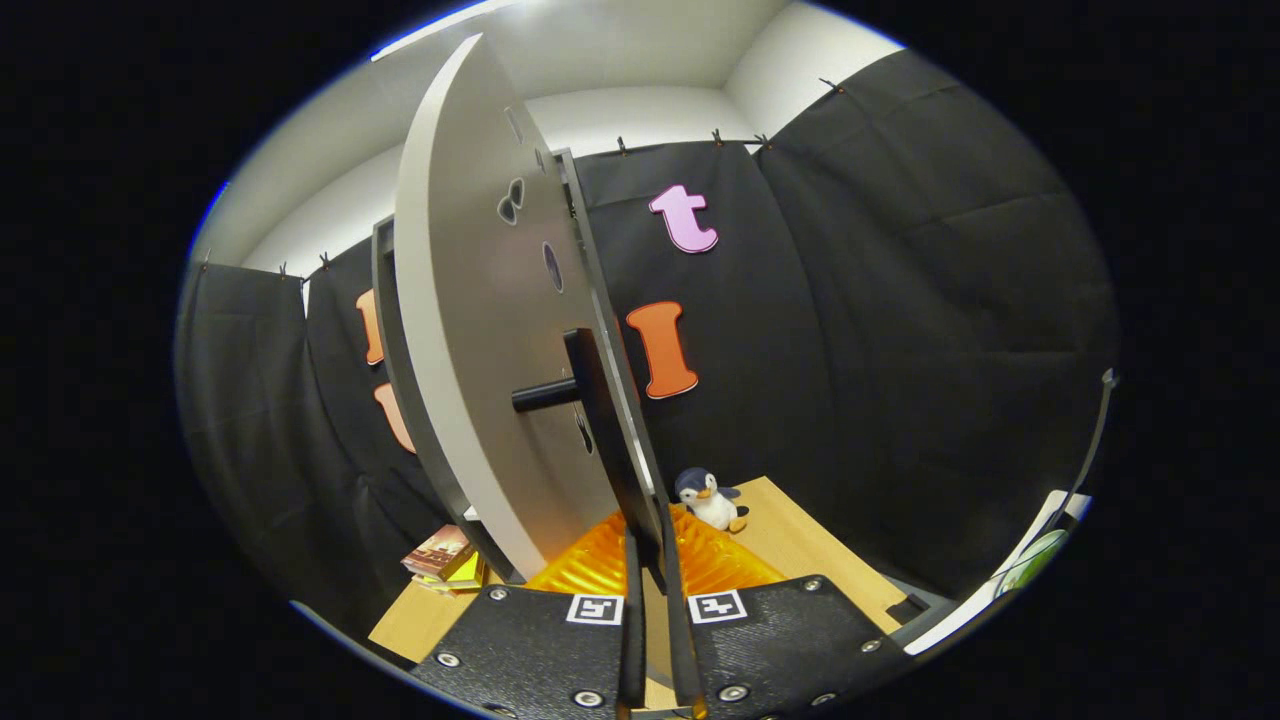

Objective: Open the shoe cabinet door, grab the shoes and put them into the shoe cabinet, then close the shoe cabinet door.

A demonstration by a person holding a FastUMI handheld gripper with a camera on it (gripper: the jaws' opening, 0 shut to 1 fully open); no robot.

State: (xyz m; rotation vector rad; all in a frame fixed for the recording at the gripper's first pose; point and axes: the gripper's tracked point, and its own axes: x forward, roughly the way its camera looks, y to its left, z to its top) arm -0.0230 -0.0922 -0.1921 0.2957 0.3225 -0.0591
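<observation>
My gripper (652, 640) at frame bottom, fingers drawn narrow on the cabinet door (480, 330) edge, black handle (560, 390) mid-frame, toy penguin (708, 498) right of centre, books (445, 560) lower left.

We have one fisheye view, riding on the gripper (650, 640), looking forward along its fingers. It sits very close to the edge of the open cabinet door (480, 330), low over the wooden table (800, 540), facing the booth's cloth wall beyond.

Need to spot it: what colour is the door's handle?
Black handle, clearest in the gripper view.
</observation>
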